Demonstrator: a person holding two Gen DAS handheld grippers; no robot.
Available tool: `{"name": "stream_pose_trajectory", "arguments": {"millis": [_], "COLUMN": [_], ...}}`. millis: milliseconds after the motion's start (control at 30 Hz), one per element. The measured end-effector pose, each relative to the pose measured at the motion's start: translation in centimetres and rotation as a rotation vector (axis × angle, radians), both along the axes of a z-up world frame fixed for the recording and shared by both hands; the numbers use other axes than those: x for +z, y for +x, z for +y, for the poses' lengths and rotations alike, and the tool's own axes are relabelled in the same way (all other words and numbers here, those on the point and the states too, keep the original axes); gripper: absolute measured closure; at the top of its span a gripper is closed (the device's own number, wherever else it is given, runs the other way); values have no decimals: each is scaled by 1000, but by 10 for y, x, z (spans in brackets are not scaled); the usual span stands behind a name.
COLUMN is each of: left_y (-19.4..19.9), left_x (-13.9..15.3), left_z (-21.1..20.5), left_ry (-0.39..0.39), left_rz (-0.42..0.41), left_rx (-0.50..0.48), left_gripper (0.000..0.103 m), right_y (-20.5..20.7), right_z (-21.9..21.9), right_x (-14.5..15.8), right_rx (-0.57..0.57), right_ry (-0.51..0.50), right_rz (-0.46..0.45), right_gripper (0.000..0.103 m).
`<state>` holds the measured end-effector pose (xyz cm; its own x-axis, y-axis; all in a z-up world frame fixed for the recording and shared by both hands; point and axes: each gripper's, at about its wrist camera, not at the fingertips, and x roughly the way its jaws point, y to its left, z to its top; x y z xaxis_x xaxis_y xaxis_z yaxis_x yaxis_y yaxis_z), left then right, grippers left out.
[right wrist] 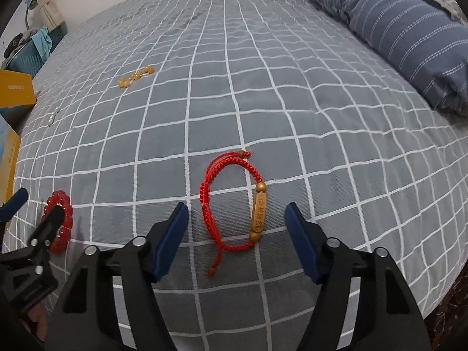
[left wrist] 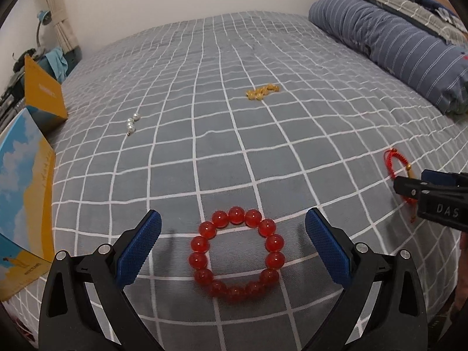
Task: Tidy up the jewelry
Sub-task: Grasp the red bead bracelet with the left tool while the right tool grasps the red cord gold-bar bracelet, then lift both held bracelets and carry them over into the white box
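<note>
A red bead bracelet [left wrist: 236,256] lies on the grey checked bedspread [left wrist: 222,134]. My left gripper [left wrist: 232,229] is open, its blue pads on either side of it, not touching. A red cord bracelet with a gold bar [right wrist: 234,204] lies between the open pads of my right gripper [right wrist: 237,219]. The cord bracelet also shows in the left wrist view [left wrist: 399,166], partly behind the right gripper [left wrist: 409,187]. The red beads [right wrist: 60,222] and left gripper [right wrist: 35,213] show at the right wrist view's left edge. A yellow bead bracelet [left wrist: 261,91] [right wrist: 134,76] and a small pearl string [left wrist: 131,122] [right wrist: 53,117] lie farther back.
A blue-and-yellow box [left wrist: 26,204] and a yellow box [left wrist: 42,92] stand at the bed's left edge. A rolled blue striped quilt [left wrist: 389,44] [right wrist: 395,26] lies along the right. The bed's near edge is just below both grippers.
</note>
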<state>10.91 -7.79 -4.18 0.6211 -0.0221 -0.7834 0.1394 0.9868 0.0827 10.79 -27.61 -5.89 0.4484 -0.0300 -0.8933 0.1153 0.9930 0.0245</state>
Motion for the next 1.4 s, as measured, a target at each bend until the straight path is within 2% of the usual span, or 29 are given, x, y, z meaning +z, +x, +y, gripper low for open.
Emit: {"name": "stream_pose_trajectory", "arguments": {"millis": [167, 267, 300, 333, 367, 400, 433, 467, 500, 533, 567, 1000, 1033, 1100, 1400], "left_y": [6, 10, 12, 14, 15, 16, 15, 15, 16, 15, 16, 10, 9, 5, 6], "left_x": [-8, -14, -16, -19, -20, -20, -19, -17, -16, -15, -14, 9, 11, 15, 22], "left_z": [4, 7, 8, 9, 11, 13, 12, 13, 13, 14, 14, 21, 22, 22, 25], "left_ry": [2, -15, -29, -57, -77, -87, -85, -89, -101, -106, -106, -109, -109, -99, -119], "left_rz": [7, 36, 55, 85, 104, 114, 114, 118, 127, 131, 133, 89, 86, 64, 65], "left_rx": [29, 30, 26, 18, 13, 9, 4, -3, -12, -13, -10, 3, 4, 7, 2], "left_gripper": [6, 7, 9, 16, 28, 32, 43, 56, 62, 72, 76, 76, 89, 90, 90], "right_y": [3, 5, 7, 7, 8, 8, 8, 9, 9, 9, 10, 7, 7, 6, 3], "right_z": [0, 3, 5, 6, 7, 7, 8, 9, 9, 7, 7, 6, 5, 5, 8], "right_x": [-2, -5, -5, -4, -4, -4, -4, -3, -3, -3, -2, 14, 15, 17, 25], "right_rx": [-1, 6, 7, 9, 10, 10, 11, 12, 11, 9, 7, -7, -11, -13, -7], "right_ry": [4, 8, 7, 8, 11, 12, 12, 11, 10, 12, 13, 23, 25, 26, 27], "right_rz": [5, 15, 16, 16, 16, 16, 15, 15, 13, 11, 8, -55, -61, -70, -101], "right_gripper": [50, 59, 65, 70, 73, 78, 84, 86, 90, 90, 90, 91, 91, 91, 91]}}
